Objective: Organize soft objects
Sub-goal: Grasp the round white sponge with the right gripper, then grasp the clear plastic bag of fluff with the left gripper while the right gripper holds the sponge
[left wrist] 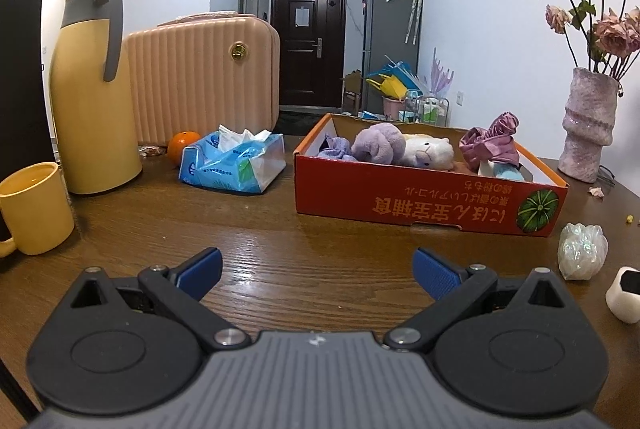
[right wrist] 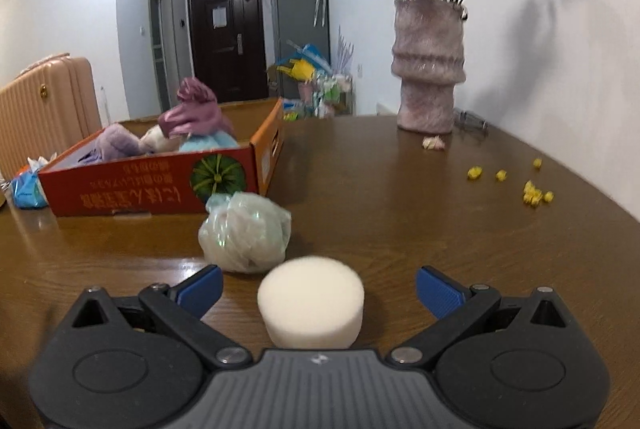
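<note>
Right tool [right wrist: 318, 287] spread wide, straddling the white foam puck [right wrist: 311, 303] on the tabletop [right wrist: 400, 229], near the red box [right wrist: 160, 185]. Squeeze gently at mid-height, since foam likely compresses. Left tool [left wrist: 318, 269] gapes empty. Box print: upside-down Japanese-style script, not legible, beside a pumpkin picture.

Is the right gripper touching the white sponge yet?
Apart. The right wrist view shows the white sponge between the open right gripper, with bare table showing beside each blue pad.
</note>
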Demonstrator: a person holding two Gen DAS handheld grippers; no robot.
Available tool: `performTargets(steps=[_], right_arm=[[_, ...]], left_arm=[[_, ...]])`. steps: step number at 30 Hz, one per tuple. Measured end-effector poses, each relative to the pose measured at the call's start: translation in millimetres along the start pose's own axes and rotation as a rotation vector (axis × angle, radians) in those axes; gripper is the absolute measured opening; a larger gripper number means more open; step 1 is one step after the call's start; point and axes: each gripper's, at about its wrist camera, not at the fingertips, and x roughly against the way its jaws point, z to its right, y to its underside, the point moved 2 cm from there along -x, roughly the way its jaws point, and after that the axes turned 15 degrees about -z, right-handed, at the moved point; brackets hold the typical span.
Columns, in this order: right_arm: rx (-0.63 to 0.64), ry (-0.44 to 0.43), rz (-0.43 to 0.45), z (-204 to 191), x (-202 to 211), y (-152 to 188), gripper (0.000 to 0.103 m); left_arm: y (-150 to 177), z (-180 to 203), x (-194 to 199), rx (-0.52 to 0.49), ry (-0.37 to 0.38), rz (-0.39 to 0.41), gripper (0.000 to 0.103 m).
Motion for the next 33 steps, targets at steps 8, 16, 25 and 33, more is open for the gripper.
performTargets(steps=[8, 16, 25, 33], right_arm=[[0.064, -0.021, -0.070, -14, -12, 3, 0.092], [0.058, -0.051, -0.103, -10, -19, 1, 0.056], [0.028, -0.067, -0.037, 4, -13, -7, 0.056], [-0.004, -0.079, 0.026, 29, -9, -16, 0.056]], left_arm=[[2, 4, -5, -0.016, 0.001, -0.025, 0.103], [4, 10, -8, -0.038, 0.006, -0.038, 0.103], [5, 23, -14, -0.048, 0.031, -0.068, 0.103], [6, 60, -18, -0.070, 0.068, -0.074, 0.103]])
